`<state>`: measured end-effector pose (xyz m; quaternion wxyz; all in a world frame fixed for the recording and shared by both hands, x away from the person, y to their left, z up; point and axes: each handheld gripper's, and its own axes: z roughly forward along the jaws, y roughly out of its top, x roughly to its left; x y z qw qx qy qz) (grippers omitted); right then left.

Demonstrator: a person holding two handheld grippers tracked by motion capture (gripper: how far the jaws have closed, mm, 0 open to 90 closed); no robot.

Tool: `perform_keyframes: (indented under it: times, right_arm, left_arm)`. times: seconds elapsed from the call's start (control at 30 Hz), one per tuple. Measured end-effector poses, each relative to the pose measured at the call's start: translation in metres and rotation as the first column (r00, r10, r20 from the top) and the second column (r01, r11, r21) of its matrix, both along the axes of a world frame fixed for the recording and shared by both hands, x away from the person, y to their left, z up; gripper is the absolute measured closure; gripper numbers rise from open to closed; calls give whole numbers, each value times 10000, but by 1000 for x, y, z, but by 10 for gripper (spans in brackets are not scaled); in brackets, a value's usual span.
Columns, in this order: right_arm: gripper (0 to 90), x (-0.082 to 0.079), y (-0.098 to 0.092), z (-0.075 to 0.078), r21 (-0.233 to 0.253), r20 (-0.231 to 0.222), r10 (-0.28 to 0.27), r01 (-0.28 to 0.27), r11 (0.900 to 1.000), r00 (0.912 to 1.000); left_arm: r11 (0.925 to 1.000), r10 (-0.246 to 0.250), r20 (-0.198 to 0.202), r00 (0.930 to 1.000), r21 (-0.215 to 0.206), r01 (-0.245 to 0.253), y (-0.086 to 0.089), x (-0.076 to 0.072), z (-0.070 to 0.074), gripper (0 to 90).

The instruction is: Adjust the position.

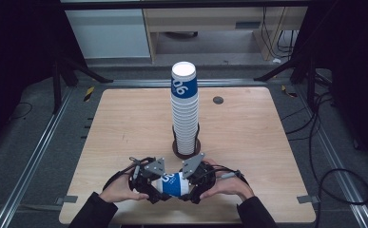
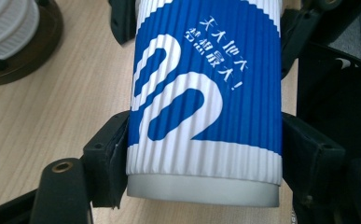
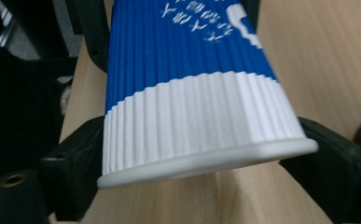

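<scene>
A blue and white ribbed paper cup (image 1: 174, 184) lies on its side between both grippers, near the table's front edge. My left gripper (image 1: 159, 186) is shut on its base end; its jaws press the cup (image 2: 205, 107) on both sides. My right gripper (image 1: 190, 186) is shut on the rim end of the cup (image 3: 192, 98), a jaw on each side. A tall stack of the same cups (image 1: 184, 109) stands upright in a dark round holder (image 1: 186, 147) at the middle of the table.
The wooden table (image 1: 248, 137) has a small dark round mark (image 1: 217, 100) at the back right. Metal rails and cables run along the floor on both sides. The holder's edge (image 2: 24, 56) lies at the upper left in the left gripper view.
</scene>
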<state>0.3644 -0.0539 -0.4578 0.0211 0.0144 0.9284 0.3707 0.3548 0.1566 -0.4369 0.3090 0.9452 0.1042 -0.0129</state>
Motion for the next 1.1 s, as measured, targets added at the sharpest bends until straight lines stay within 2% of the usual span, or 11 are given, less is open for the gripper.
perform_keyframes:
  times: [0.17, 0.27, 0.33, 0.47, 0.57, 0.6, 0.67, 0.77, 0.83, 0.93, 1.1]
  right_arm:
    - [61, 4, -11, 11, 908, -65, -467, 471, 9948, 9989]
    - [56, 7, -21, 18, 1376, -68, -827, 828, 9870, 9966]
    - [56, 10, -29, 23, 1765, -106, -1125, 1126, 9778, 9936]
    - [57, 14, -39, 28, 2434, -308, -1483, 1514, 9580, 9885]
    - [60, 16, -44, 31, 2929, -595, -1412, 1525, 9439, 9882]
    - [62, 16, -45, 31, 3122, -684, -1367, 1513, 9379, 9882]
    - [66, 16, -45, 32, 3287, -804, -1268, 1464, 9330, 9887]
    - [72, 14, -43, 33, 3646, -1068, -921, 1252, 9227, 9900]
    - [75, 13, -42, 33, 3813, -1204, -726, 1137, 9174, 9901]
    - [77, 12, -39, 32, 3917, -1383, -448, 962, 9151, 9894]
    - [77, 11, -35, 29, 4009, -1677, -18, 699, 9134, 9858]
  left_arm:
    - [9985, 293, 11, 9996, -472, -292, 12, 5, 6, 260]
    - [9932, 558, 25, 9984, -1025, -553, 22, 9, 10, 259]
    - [9831, 907, 99, 9958, -1604, -879, 29, 10, 15, 259]
    - [9576, 1232, 149, 9923, -2641, -1149, 37, 11, 22, 259]
    - [9355, 1228, 149, 9923, -3356, -1107, 40, 10, 26, 258]
    - [9314, 1214, 145, 9925, -3474, -1088, 40, 10, 27, 258]
    - [9220, 1049, 41, 9945, -3751, -957, 39, 9, 28, 258]
    - [9222, 817, 52, 9966, -3796, -736, 36, 8, 27, 259]
    - [9254, 646, 62, 9979, -3745, -575, 33, 6, 26, 259]
    - [9234, 307, -27, 9995, -3826, -294, 28, 4, 24, 259]
    - [9271, -46, -70, 10000, -3748, 16, 23, 2, 22, 260]
